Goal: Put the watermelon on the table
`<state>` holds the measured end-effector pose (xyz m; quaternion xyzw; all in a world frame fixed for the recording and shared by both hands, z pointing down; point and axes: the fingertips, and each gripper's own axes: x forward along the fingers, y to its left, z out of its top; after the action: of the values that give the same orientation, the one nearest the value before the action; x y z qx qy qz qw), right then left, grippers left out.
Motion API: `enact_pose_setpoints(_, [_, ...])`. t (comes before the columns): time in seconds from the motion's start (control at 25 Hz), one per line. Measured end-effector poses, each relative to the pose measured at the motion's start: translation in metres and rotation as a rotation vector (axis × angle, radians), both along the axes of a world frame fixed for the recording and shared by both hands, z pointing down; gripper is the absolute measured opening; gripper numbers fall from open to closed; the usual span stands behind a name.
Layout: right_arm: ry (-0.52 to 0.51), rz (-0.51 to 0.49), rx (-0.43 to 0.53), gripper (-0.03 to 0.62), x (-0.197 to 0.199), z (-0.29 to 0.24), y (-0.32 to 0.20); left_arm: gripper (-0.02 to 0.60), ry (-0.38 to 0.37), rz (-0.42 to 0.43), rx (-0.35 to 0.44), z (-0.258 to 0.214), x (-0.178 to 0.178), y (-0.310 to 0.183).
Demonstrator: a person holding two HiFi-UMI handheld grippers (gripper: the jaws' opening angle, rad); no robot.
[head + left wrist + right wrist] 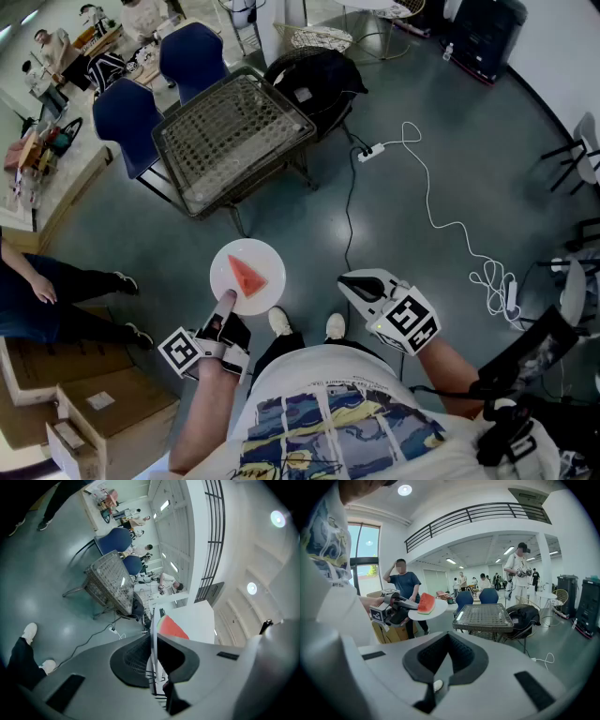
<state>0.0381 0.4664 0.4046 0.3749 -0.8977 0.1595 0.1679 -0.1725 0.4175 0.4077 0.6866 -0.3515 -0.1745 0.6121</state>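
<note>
A red watermelon slice (246, 274) lies on a round white plate (269, 296), held in the air over the grey floor just in front of me. My left gripper (225, 302) is shut on the plate's near rim. In the left gripper view the plate (153, 620) shows edge-on between the pads, with the slice (171, 628) beyond. From the right gripper view I see the slice (425, 603), the plate (438, 609) and the left gripper (401, 604) to the left. My right gripper (349, 281) is shut and empty. The glass-topped wicker table (234, 136) stands farther ahead.
Two blue chairs (131, 112) stand behind the table, and a black bag (314, 80) rests on a seat at its right. A white cable with a power strip (373, 151) runs over the floor. Cardboard boxes (84, 412) and a seated person (37, 291) are on my left.
</note>
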Motion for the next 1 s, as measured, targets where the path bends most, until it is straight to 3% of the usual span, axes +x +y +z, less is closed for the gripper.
enact_pose_setpoints(0.28, [0.001,0.044,-0.001,0.008,0.031,-0.003,0.017,0.029,0.008,0.029,-0.025,0.0,0.026,0.005])
enact_pose_setpoints(0.6, [0.024,0.038,0.0,0.009,0.043,0.008,-0.01,0.029,0.013,0.017,-0.032,0.003,0.038,-0.029])
enact_pose_setpoints(0.88, [0.036,0.055,-0.003,0.019,0.026,0.019,-0.079,0.029,0.039,0.046,-0.037,0.017,0.03,-0.11])
enact_pose_setpoints(1.0, [0.047,0.086,-0.004,0.065,0.017,0.017,-0.12,0.029,0.043,0.069,-0.04,0.025,0.023,-0.156])
